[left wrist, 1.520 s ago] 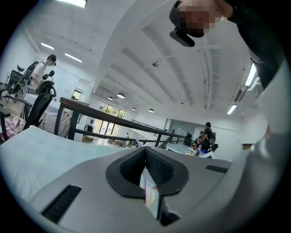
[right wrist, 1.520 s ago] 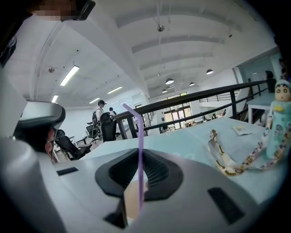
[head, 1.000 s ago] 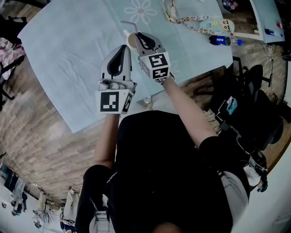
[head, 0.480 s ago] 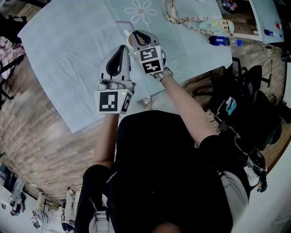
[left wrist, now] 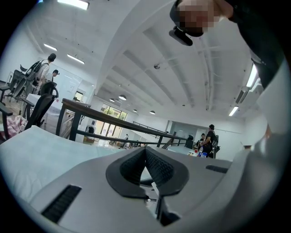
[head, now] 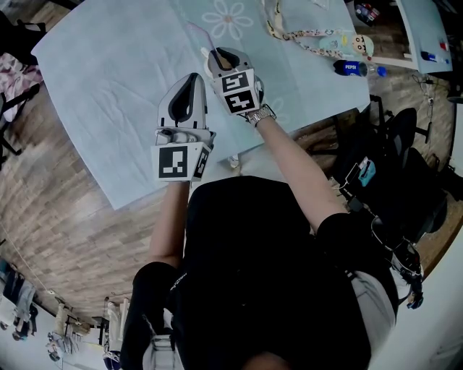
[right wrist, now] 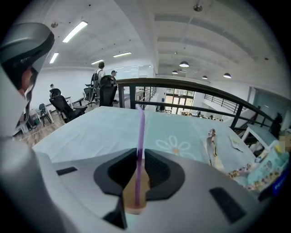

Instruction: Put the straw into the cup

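Observation:
A thin purple straw [head: 205,37] stands between the pads of my right gripper [head: 221,56], which hangs over a paper cup [head: 210,67] on the light blue cloth. In the right gripper view the straw [right wrist: 140,136] runs down between the pads into the cup's brown inside [right wrist: 136,193]. The right gripper [right wrist: 138,154] has its jaws opening, with the pads still against the straw. My left gripper [head: 194,78] sits just left of the cup, pointing level, shut with nothing in it. In its own view the left gripper [left wrist: 145,150] shows its pads meeting at the tip.
The table's blue cloth [head: 108,79] carries a flower print [head: 224,18]. A beaded strap [head: 304,32] and a Pepsi bottle [head: 354,67] lie at the far right. A small object [head: 233,160] sits at the near table edge. Office chairs [head: 405,123] stand right of the table.
My right gripper shifted farther over the cup and tilted, carrying the straw with it. The left gripper stayed where it was.

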{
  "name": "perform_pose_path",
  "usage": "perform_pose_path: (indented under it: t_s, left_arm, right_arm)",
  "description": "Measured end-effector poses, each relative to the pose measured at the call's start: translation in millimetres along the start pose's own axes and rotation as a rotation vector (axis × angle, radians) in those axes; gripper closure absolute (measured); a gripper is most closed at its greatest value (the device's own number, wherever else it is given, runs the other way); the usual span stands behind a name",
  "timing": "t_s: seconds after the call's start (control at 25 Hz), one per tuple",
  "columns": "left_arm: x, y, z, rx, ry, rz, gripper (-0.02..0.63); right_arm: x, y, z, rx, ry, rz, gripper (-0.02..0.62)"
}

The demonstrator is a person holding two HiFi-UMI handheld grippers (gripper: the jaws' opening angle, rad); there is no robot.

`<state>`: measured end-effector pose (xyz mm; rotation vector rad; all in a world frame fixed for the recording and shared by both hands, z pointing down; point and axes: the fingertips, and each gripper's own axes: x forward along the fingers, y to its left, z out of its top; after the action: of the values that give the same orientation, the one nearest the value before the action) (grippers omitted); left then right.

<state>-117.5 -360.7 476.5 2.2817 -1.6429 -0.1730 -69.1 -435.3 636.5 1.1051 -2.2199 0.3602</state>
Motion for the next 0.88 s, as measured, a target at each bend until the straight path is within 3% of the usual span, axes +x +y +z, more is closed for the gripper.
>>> perform_pose_path:
  t_s: [0.2,0.32,0.64,0.88]
  left_arm:
    - [-2,-1,1,0.006,-0.002,0.011,0.592]
    - [-5,-2,1,0.014,-0.005,0.018,0.592]
    - [-15,-27,5,0.060,-0.017,0.042,0.592]
    - [-28,-68,3,0.079,-0.032,0.093,0.592]
  right_arm:
    - [-2,0,2,0.021,-0.015,0.020,0.511]
    - [-10,0,7,0.067,-0.052,0.048,0.457]
    - [-79,9,45,0.211,-0.331,0.257,0.325]
    - [-158,2,59,0.262,-0.473,0.375,0.351]
